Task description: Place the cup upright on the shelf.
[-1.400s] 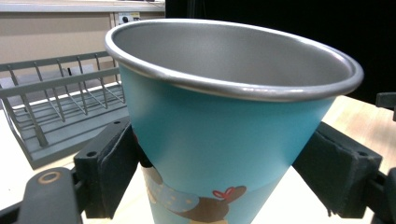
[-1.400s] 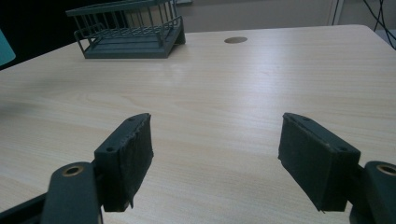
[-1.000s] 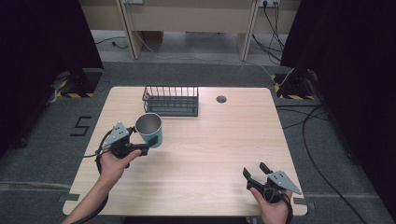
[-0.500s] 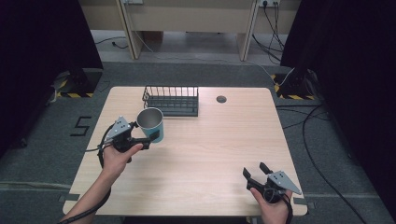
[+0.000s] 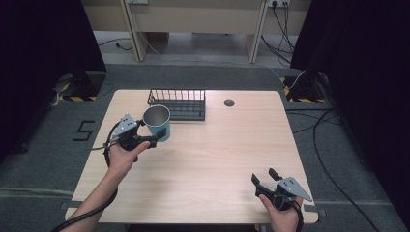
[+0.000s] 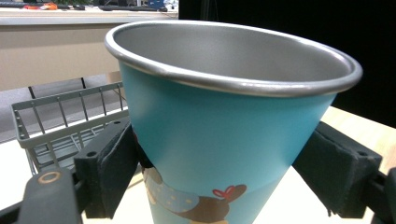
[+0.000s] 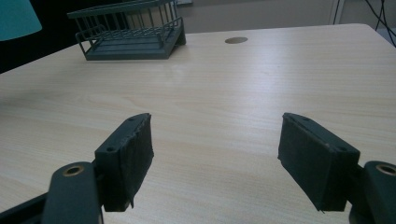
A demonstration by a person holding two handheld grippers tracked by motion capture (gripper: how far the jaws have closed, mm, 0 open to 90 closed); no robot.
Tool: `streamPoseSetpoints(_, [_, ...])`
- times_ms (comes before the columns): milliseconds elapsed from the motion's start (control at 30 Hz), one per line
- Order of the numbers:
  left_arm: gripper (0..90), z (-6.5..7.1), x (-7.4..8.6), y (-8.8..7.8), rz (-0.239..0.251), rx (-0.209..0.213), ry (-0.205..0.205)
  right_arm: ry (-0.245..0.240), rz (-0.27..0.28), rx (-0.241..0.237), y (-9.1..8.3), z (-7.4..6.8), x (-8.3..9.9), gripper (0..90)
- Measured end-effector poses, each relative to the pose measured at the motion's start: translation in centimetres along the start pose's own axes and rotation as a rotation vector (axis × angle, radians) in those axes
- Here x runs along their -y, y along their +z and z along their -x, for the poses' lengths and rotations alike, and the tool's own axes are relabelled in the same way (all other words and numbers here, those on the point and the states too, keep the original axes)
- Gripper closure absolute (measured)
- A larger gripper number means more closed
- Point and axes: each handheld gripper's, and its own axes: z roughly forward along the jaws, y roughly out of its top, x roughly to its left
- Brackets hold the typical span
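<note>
Wooden table: left gripper clamps a teal cup just before the wire rack, probably headed there; right gripper idles wide apart.

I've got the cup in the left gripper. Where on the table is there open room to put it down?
The widest free patch is mid-table, between the wire rack at the far edge and the open right gripper at the near right corner. The far right, beyond the round hole, is bare too. It's crowded only at the far left, where the left gripper holds the cup close to the rack.
</note>
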Motion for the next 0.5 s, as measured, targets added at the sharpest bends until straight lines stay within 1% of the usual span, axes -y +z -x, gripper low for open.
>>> streamPoseSetpoints(367, [16.7, -0.5, -0.5, 1.0, -0.001, -0.010, -0.006, -0.002, 0.001, -0.001, 0.0, 0.0, 0.0, 26.9])
streamPoseSetpoints(500, [16.8, -0.8, -1.0, 1.5, 0.002, -0.017, -0.006, -0.002, 0.000, -0.001, 0.0, 0.0, 0.0, 26.9])
